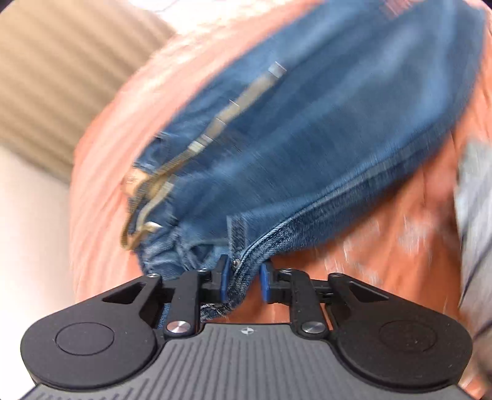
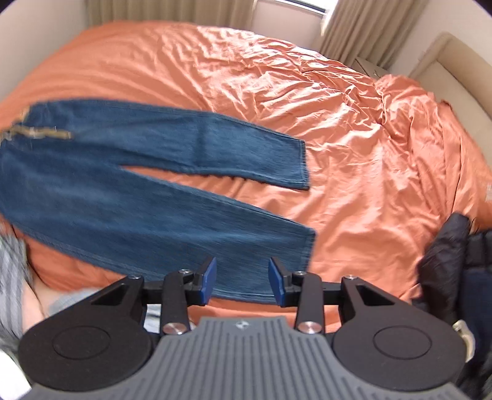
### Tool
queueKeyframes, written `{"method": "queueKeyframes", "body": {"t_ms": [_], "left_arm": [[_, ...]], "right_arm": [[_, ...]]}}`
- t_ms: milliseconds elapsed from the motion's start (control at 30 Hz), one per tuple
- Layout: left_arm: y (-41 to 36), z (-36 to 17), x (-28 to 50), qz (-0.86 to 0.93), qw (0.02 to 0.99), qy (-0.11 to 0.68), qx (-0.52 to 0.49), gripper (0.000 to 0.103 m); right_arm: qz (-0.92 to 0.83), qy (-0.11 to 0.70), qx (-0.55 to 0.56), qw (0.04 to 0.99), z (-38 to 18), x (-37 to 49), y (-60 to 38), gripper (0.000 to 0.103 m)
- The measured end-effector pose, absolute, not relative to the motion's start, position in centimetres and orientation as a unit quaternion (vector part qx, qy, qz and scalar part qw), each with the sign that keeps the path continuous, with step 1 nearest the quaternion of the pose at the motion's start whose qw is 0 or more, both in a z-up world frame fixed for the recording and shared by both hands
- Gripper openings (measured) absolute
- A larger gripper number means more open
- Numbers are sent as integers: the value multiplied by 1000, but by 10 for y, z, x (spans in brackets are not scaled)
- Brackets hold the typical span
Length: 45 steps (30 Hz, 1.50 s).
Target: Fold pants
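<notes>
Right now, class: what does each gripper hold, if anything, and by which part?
The left gripper has the jeans by the waistband edge beside a belt loop. The right gripper is open around the near leg's hem, gripping nothing.

Setting: bedroom, domestic. Evidence: wide bed under a rumpled orange sheet [image 2: 276, 101]; beige curtains [image 2: 363, 27] along the far wall; padded cream headboard [image 2: 455, 77] at right; dark garment, possibly a jacket [image 2: 446, 255], at bed's edge.

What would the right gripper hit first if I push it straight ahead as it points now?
Most likely the hem end of the nearer leg of the jeans, which sits between the open fingers of the right gripper. Beyond it lies the orange bedsheet. Depth is hard to judge here.
</notes>
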<state>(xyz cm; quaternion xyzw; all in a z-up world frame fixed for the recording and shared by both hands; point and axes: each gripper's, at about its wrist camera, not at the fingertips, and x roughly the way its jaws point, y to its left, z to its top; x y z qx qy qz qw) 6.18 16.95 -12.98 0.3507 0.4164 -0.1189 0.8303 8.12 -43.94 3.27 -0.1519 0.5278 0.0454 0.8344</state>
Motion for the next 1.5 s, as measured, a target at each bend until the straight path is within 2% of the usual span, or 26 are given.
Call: {"method": "queueKeyframes", "body": {"t_ms": [100, 233, 400, 467, 733, 767, 800, 833, 867, 1000, 1200, 1367, 1500], "left_arm": [[171, -100, 80, -86, 863, 410, 282, 14], [165, -74, 96, -57, 878, 413, 236, 12], [157, -59, 98, -18, 877, 429, 215, 12], [159, -60, 109, -1, 872, 439, 219, 12], [150, -61, 120, 50, 861, 461, 210, 12], [150, -61, 121, 55, 860, 463, 208, 12], [149, -61, 121, 58, 859, 465, 207, 12], [149, -62, 121, 62, 859, 466, 205, 11], [149, -62, 121, 65, 859, 466, 202, 11], [151, -58, 117, 78, 870, 452, 181, 10], [160, -30, 109, 97, 900, 401, 141, 9], [164, 7, 141, 94, 916, 369, 128, 8], [160, 17, 196, 97, 914, 370, 135, 8]], "right_arm": [[70, 538, -209, 814, -5, 84, -460, 30], [106, 551, -255, 788, -72, 91, -478, 19], [179, 556, -299, 755, -140, 98, -483, 20], [204, 560, -324, 735, -161, 102, -482, 27], [287, 525, -384, 704, -200, 103, -462, 27], [291, 516, -387, 706, -201, 101, -460, 24], [294, 511, -384, 710, -200, 100, -460, 15], [293, 500, -385, 718, -197, 97, -460, 2], [293, 487, -386, 727, -193, 94, -461, 0], [262, 455, -335, 783, -161, 89, -475, 0], [201, 378, -252, 868, -79, 98, -498, 0], [151, 364, -206, 896, -32, 160, -502, 0], [110, 384, -206, 893, -32, 231, -494, 0]]}}
